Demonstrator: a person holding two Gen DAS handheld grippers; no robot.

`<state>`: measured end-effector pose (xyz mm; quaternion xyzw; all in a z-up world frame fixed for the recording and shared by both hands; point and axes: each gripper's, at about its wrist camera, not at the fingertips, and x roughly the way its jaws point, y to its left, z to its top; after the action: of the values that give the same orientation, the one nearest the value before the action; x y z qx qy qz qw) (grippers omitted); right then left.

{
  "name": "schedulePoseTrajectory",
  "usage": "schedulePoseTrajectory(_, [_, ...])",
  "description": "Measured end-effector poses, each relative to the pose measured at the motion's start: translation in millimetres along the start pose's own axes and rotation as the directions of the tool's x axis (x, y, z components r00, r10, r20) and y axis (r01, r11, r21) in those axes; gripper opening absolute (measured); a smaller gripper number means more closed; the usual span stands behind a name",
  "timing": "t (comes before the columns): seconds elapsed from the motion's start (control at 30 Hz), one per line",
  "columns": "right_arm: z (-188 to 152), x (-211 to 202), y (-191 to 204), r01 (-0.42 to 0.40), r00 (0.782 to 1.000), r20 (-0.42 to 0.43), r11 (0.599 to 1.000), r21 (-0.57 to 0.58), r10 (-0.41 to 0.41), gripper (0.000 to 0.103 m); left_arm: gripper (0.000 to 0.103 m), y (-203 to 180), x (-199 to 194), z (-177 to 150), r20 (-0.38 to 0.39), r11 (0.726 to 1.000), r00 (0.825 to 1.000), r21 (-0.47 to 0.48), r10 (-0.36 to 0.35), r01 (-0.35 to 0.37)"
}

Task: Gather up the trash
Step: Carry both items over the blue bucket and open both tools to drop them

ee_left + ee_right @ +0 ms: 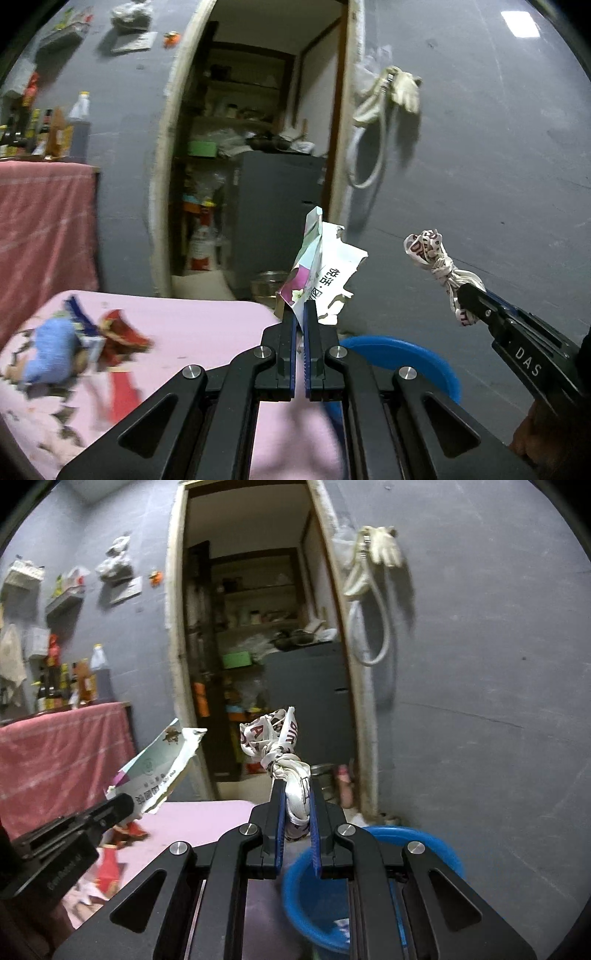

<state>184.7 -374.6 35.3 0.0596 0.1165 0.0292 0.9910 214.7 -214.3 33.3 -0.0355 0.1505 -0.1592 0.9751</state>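
My left gripper [303, 314] is shut on a torn white paper wrapper [325, 273] with printed characters and holds it up above the edge of the pink table [192, 325]. It also shows in the right wrist view [155, 771]. My right gripper [297, 797] is shut on a knotted white printed ribbon [275, 742], held above the blue bucket [317, 893]. From the left wrist view the ribbon [439, 266] hangs in the air to the right, beyond the bucket [406, 354]. More scraps [74, 343] in blue, red and white lie on the table's left part.
A doorway [258, 147] to a cluttered storeroom lies straight ahead. A red cloth [44, 225] covers a stand with bottles at the left. A hose and a glove [402, 88] hang on the grey wall at the right.
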Motion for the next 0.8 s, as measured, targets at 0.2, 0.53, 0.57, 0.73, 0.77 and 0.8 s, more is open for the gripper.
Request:
schedulePoseTrajectory(0.2, [-9.1,7.6,-40.1,0.077,0.996,-0.052,0.997,0.018,-0.076,0.01,0.001,-25.2,48.5,0.3,-0.101,0.997,0.993,-0.05,-0.068,0.064])
schedulePoseTrajectory(0.53, [-19.7,25.0,-74.3,0.13,0.983,-0.14,0.99,0.062,-0.121,0.013,0.001,-37.6,109.2,-11.0,-0.252,0.991,0.96,-0.079,-0.125,0.108])
schedulePoseTrajectory(0.57, [-21.1,25.6,-75.6,0.132,0.982,-0.144,0.989,0.066,-0.121,0.014,0.001,-37.5,113.3,-12.7,-0.263,0.99,0.956,-0.083,-0.128,0.11])
schedulePoseTrajectory(0.73, [-21.5,35.4,-82.1,0.143,0.977,-0.17,0.986,0.09,-0.127,0.015,0.001,-36.5,129.1,-23.4,-0.31,0.987,0.94,-0.115,-0.147,0.116])
schedulePoseTrajectory(0.77, [-22.3,37.1,-84.1,0.143,0.977,-0.175,0.985,0.096,-0.125,0.016,0.001,-35.2,132.7,-24.6,-0.319,0.985,0.935,-0.127,-0.154,0.118])
schedulePoseTrajectory(0.8, [-22.9,39.1,-85.9,0.144,0.975,-0.182,0.984,0.101,-0.124,0.017,0.002,-33.9,134.0,-25.9,-0.326,0.984,0.932,-0.133,-0.157,0.12])
